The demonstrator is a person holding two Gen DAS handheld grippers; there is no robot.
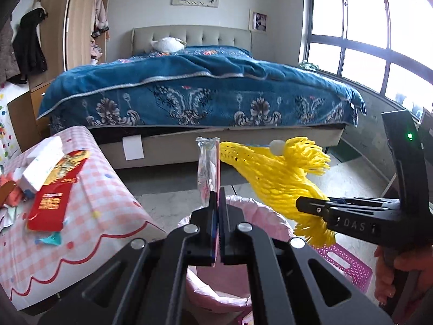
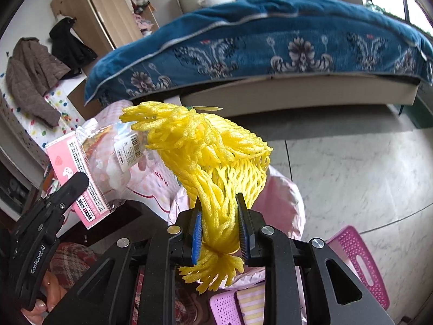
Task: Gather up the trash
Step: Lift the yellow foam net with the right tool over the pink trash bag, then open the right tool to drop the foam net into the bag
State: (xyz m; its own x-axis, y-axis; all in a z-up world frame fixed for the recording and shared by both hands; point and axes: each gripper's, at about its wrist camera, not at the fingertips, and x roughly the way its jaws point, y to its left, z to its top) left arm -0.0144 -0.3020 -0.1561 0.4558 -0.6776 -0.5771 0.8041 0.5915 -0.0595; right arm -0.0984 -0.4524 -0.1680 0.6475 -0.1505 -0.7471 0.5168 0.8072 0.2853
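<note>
My left gripper (image 1: 217,192) is shut on a flat pink and clear plastic wrapper (image 1: 207,162), which stands upright edge-on between the pads. In the right wrist view the same wrapper (image 2: 108,162) shows its printed pink side, held by the left gripper (image 2: 78,181) at the left. My right gripper (image 2: 217,200) is shut on a yellow foam net (image 2: 211,149), whose frayed end hangs below the pads. The net (image 1: 276,173) and right gripper (image 1: 300,205) also appear at the right of the left wrist view. Under both grippers stands a bin lined with a pink bag (image 1: 270,216) (image 2: 284,197).
A table with a pink checked cloth (image 1: 102,195) stands to the left, bearing a red packet (image 1: 54,197), a white box (image 1: 40,162) and scraps. A pink perforated stool (image 1: 346,265) (image 2: 360,257) sits right of the bin. A blue-covered bed (image 1: 203,94) lies beyond the marble floor.
</note>
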